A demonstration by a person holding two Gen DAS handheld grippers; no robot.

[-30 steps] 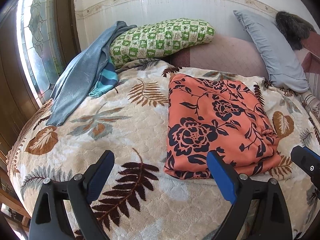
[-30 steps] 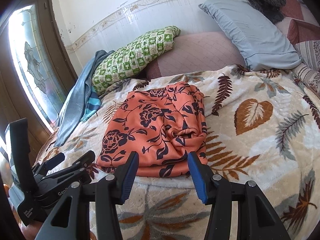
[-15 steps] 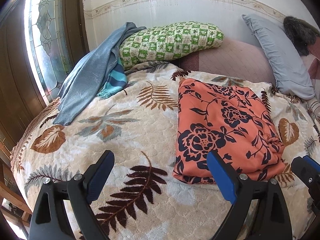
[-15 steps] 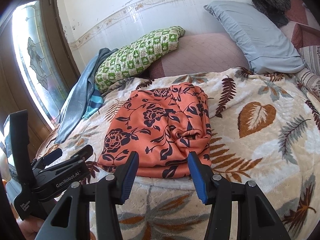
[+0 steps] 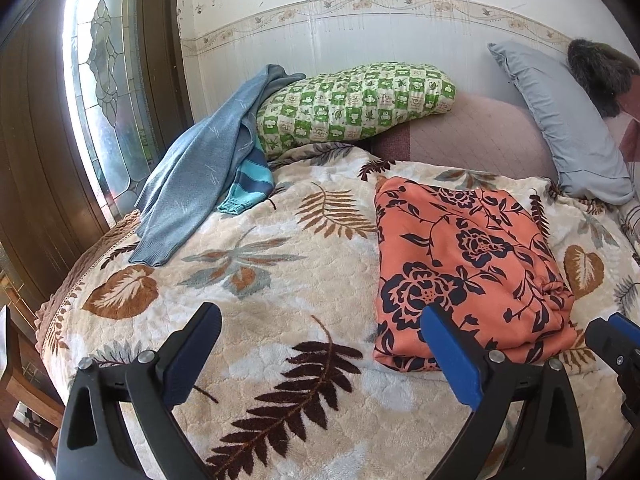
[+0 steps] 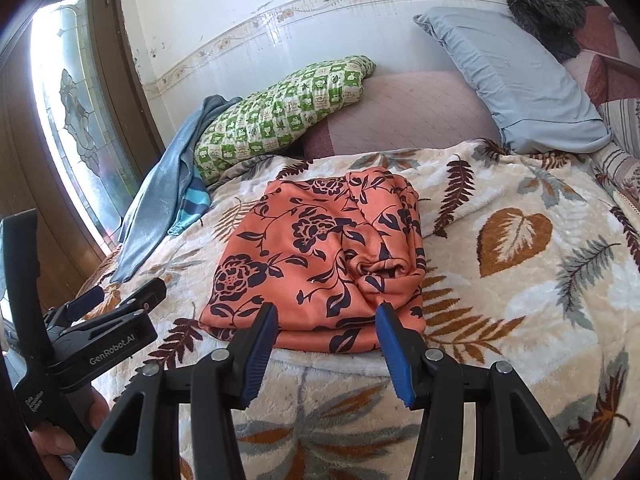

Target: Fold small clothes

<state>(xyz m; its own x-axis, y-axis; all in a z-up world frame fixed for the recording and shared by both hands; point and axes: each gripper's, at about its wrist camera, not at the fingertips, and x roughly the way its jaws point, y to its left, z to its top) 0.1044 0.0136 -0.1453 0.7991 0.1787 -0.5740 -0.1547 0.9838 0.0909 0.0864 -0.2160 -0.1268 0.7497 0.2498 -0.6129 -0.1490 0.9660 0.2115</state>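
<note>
A folded orange garment with dark flowers [image 5: 464, 264] lies flat on the leaf-patterned blanket [image 5: 256, 280]; it also shows in the right wrist view [image 6: 320, 256]. My left gripper [image 5: 320, 336] is open and empty, above the blanket to the left of the garment's near edge. My right gripper [image 6: 326, 330] is open and empty, just short of the garment's near edge. A grey-blue sweater [image 5: 200, 168] over a striped teal piece [image 5: 250, 184] lies at the far left.
A green checked pillow [image 5: 352, 100], a mauve cushion [image 5: 472, 140] and a grey-blue pillow [image 5: 560, 120] line the wall. A dark furry thing [image 5: 600, 68] sits at the far right. A wooden door with patterned glass [image 5: 100, 92] stands left. The left gripper shows in the right wrist view [image 6: 108, 304].
Both grippers have drawn back and lifted a little from the folded garment. The left view has swung left, showing more of the door. Nothing on the bed moved.
</note>
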